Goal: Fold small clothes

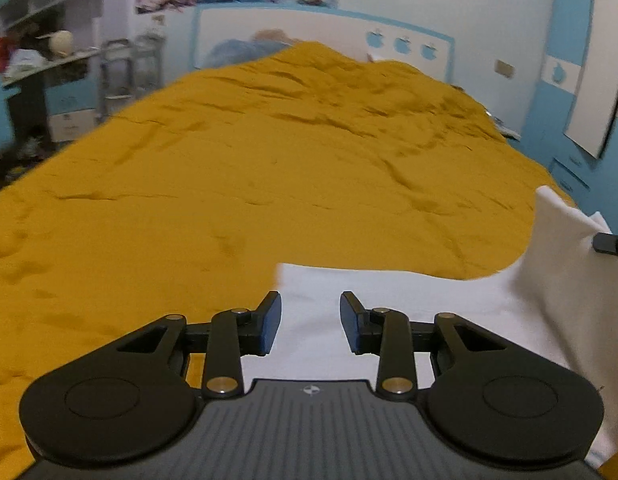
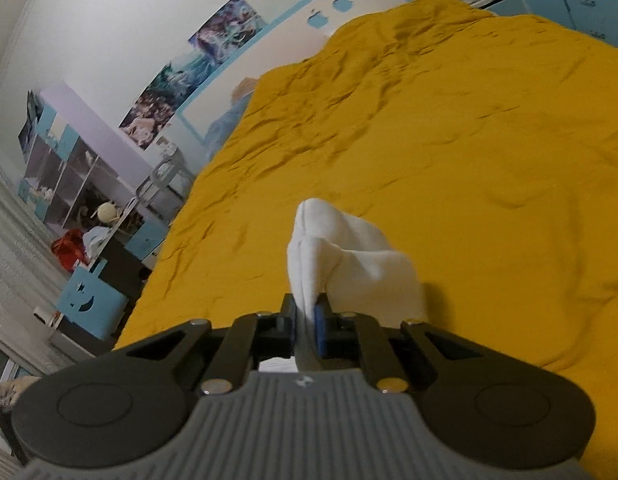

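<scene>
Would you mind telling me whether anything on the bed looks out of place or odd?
Nothing stands out. The white garment lies on the rumpled yellow bedspread, one edge lifted in the right gripper.

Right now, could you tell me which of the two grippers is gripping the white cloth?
The right gripper: it is shut on the white cloth, while the left gripper is open above it.

2 wrist fisheyes, close above yellow bedspread (image 1: pixel 269 160), facing headboard (image 1: pixel 309 28)
</scene>
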Available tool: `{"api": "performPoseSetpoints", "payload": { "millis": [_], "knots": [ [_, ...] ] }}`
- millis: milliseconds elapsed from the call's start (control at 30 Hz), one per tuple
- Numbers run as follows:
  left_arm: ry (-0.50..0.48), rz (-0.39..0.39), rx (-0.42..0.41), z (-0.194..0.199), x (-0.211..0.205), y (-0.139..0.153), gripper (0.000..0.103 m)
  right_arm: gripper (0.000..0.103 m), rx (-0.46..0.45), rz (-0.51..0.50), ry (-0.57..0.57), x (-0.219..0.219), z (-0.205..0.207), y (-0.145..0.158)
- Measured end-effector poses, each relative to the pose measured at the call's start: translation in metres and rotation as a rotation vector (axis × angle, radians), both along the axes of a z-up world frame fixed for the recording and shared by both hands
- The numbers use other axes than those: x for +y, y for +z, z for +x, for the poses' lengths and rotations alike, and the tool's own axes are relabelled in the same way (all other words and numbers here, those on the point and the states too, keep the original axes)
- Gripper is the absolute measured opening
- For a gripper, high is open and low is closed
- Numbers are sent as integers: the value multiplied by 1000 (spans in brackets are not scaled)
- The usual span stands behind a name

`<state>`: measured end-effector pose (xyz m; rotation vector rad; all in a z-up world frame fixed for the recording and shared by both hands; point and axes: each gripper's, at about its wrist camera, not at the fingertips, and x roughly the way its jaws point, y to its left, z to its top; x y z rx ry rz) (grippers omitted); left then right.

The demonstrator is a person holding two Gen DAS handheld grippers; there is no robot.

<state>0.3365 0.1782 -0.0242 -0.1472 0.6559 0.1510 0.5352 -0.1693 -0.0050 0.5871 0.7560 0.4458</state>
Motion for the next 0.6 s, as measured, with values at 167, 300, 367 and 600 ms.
{"api": "performPoseSetpoints", "payload": {
  "millis": [167,300,367,600],
  "knots": [
    [37,-24,-21,-23,35,11,40,4,-6,-15,63,84,-13,21],
    [66,-68,-18,-30,60,7,40,4,7,-65,98,150,-20,27],
    [71,-99,-12,-31,71,2,40,4,7,-96,99,180,-25,23],
    [64,-171,17,-27,86,-26,40,4,21,-191,138,263,-32,-9]
  ]
}}
